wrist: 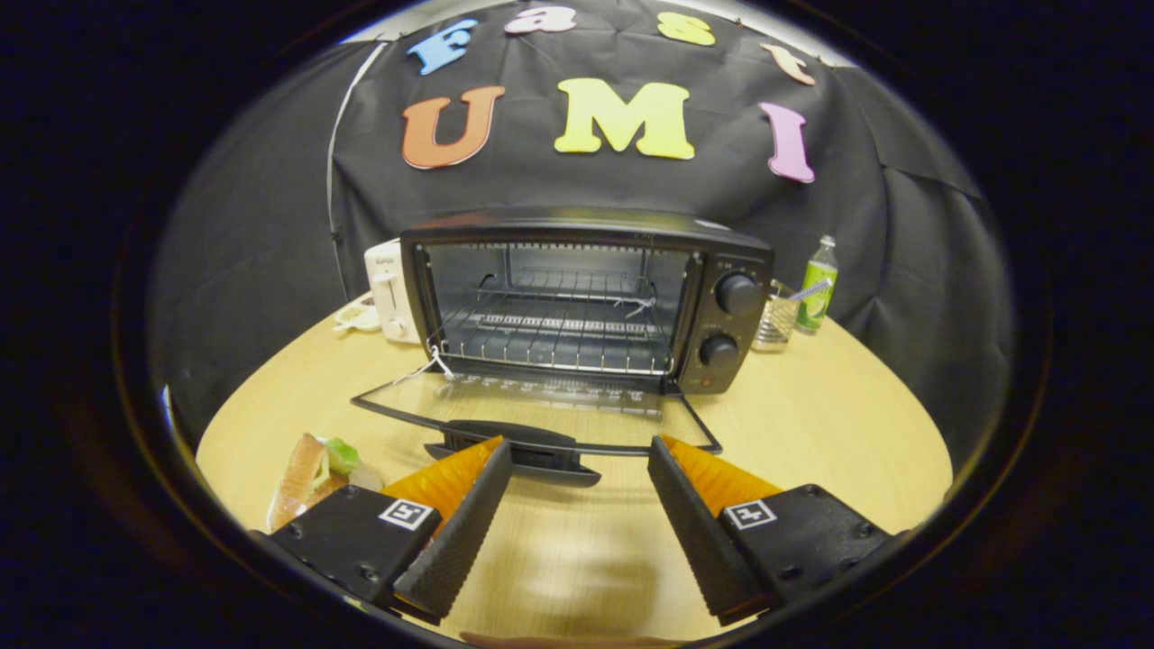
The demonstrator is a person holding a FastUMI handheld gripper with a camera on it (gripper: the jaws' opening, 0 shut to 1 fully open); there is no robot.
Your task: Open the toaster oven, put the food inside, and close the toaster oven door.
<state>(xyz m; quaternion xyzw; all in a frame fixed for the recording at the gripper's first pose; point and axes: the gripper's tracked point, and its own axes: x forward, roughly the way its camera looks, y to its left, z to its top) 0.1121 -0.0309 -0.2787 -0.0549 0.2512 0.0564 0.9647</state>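
A toaster oven (pixel 586 302) stands open on a pale wooden table (pixel 811 433), its glass door (pixel 532 410) folded flat toward the camera and the door's dark handle (pixel 518 451) lying just ahead of the gripper (pixel 577 451). The gripper's two fingers are spread wide apart with nothing between them — released, hovering over bare tabletop, the one on the left's tip reaching close to the handle. Inside the oven a wire rack (pixel 559 329) is visible across the lower part of the cavity, and two round knobs (pixel 737 293) sit one above the other on the panel beside it. The food (pixel 311 469) — a reddish strip with a green piece, possibly wrapped or lying on something clear, though the lens blurs it — rests on the table out beyond the left-hand finger, apart from the oven and outside it. A white appliance (pixel 392 288) stands just behind the oven on that same side. On the other side, near the knobs, are a clear glass (pixel 775 320) and a green bottle (pixel 819 284), both upright.
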